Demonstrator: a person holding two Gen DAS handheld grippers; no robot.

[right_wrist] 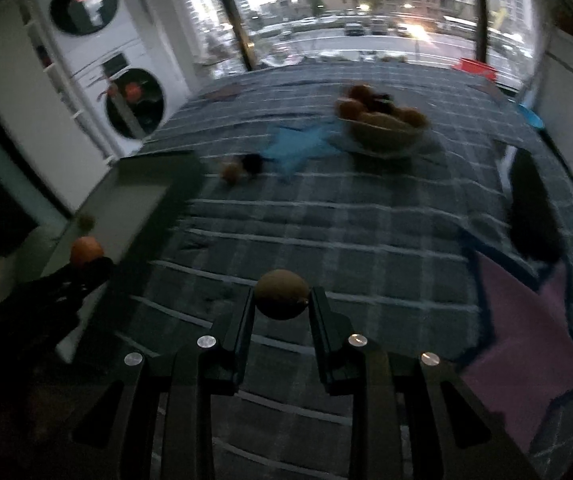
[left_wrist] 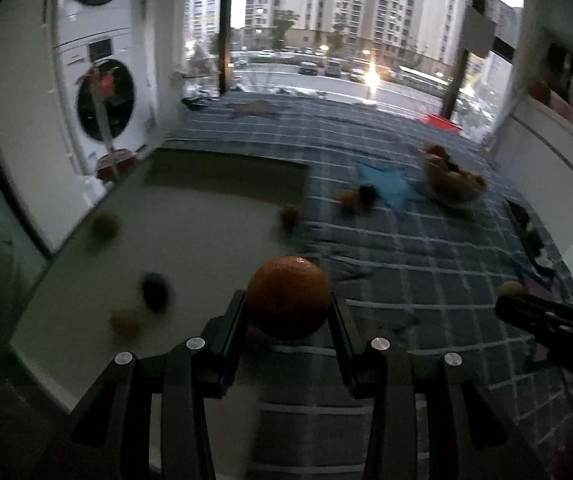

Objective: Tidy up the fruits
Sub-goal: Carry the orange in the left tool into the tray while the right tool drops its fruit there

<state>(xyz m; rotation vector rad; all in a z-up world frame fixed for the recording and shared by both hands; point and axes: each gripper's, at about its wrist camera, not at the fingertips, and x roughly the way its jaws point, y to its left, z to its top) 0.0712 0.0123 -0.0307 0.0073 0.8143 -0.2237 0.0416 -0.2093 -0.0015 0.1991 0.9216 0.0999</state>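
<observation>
- The left gripper [left_wrist: 288, 312] is clamping a round orange [left_wrist: 288, 297] between its two flat black fingers [left_wrist: 231, 326]; the skin is looking dimpled and matte, with a small highlight on top.
- The orange is hanging above the edge where a pale, smooth surface [left_wrist: 190, 236] is meeting a quilted plaid cover [left_wrist: 426, 264].
- The right gripper [right_wrist: 281, 307] is pinching a smaller, dull brown, slightly oval fruit [right_wrist: 282, 294] with a tiny nub at one side, its fingers standing narrow and pressing on both flanks.
- That brown fruit is sitting over the grey-blue checked cover [right_wrist: 366, 232], whose white grid lines and stitched ridges are showing a soft, padded texture.
- On the pale surface, three blurred round fruits are lying apart: a greenish one [left_wrist: 104, 226], a dark one [left_wrist: 155, 289] and a yellowish one [left_wrist: 125, 320], the last two just beside each other.
- A white, rounded bowl [right_wrist: 382, 134] on the cover is holding a heap of orange-brown and dark fruits.
- A flat blue star-shaped patch [right_wrist: 294, 146] is lying just beside the bowl, with two small fruits [right_wrist: 242, 168], one tan and one black, near its left point.
- A pink, star-like fabric piece [right_wrist: 526, 360] with dark blue edging is lying at the right.
</observation>
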